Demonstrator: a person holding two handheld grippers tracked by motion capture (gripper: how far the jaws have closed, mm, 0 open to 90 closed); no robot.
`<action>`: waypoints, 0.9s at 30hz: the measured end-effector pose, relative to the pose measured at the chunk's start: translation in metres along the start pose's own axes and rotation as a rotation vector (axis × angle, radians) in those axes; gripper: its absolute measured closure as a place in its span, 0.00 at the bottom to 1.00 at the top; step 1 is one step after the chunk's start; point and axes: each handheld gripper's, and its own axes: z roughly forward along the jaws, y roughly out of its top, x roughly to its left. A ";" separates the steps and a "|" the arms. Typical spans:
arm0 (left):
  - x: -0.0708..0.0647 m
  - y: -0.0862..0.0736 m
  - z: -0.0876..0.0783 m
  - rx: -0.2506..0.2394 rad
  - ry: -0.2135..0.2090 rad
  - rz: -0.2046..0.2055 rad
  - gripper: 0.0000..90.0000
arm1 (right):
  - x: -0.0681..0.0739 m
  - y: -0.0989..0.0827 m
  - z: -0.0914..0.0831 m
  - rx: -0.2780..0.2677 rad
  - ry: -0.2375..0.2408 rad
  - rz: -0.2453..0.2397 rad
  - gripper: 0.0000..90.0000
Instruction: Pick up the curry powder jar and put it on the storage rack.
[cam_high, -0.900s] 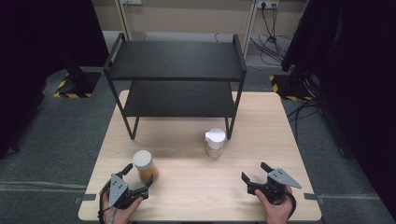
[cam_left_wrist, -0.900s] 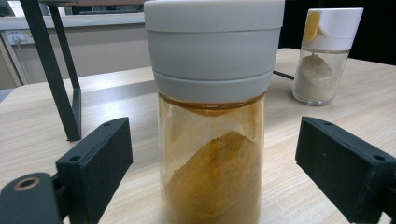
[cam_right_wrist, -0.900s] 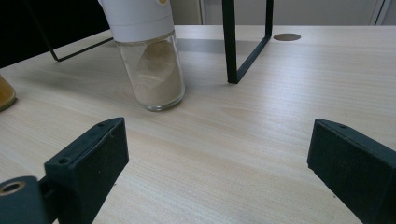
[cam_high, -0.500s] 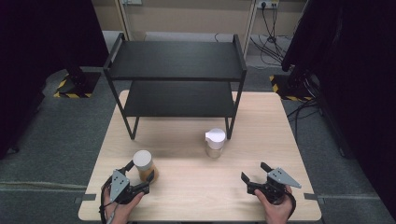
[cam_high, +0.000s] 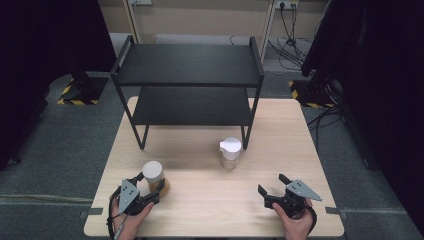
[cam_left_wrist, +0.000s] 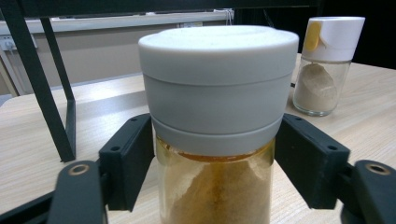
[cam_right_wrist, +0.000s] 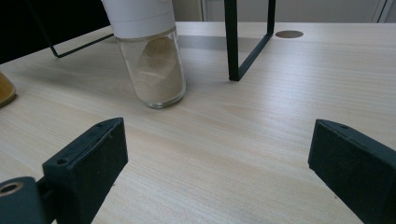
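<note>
Left gripper sits at the near-left part of the table, held in the person's left hand. Its jaws are on either side of the amber spice jar; in the left gripper view the jar is right between the two black pads, which meet its sides just under the grey lid. Reads as pinching the jar. Jar is upright on the table, brownish-orange powder inside.

Centre: second jar, white cap, pale powder, upright, just in front of the right front leg of the black two-tier shelf. Well apart from both grippers. The same jar shows at upper right in the left gripper view and upper left in the right gripper view.

Right gripper is at the near-right part of the table, in the right hand. Jaws spread wide, bare tabletop between them, holding nothing.
</note>
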 end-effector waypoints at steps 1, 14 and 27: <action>0.000 0.000 0.000 0.001 0.000 0.001 0.35 | 0.000 0.000 0.000 0.000 0.000 0.000 0.05; 0.001 0.006 0.002 0.018 0.000 -0.012 0.38 | 0.000 0.000 0.000 -0.001 0.001 -0.001 0.05; -0.003 0.023 -0.007 -0.016 0.005 -0.025 0.38 | 0.001 0.001 0.000 0.003 -0.002 -0.001 0.05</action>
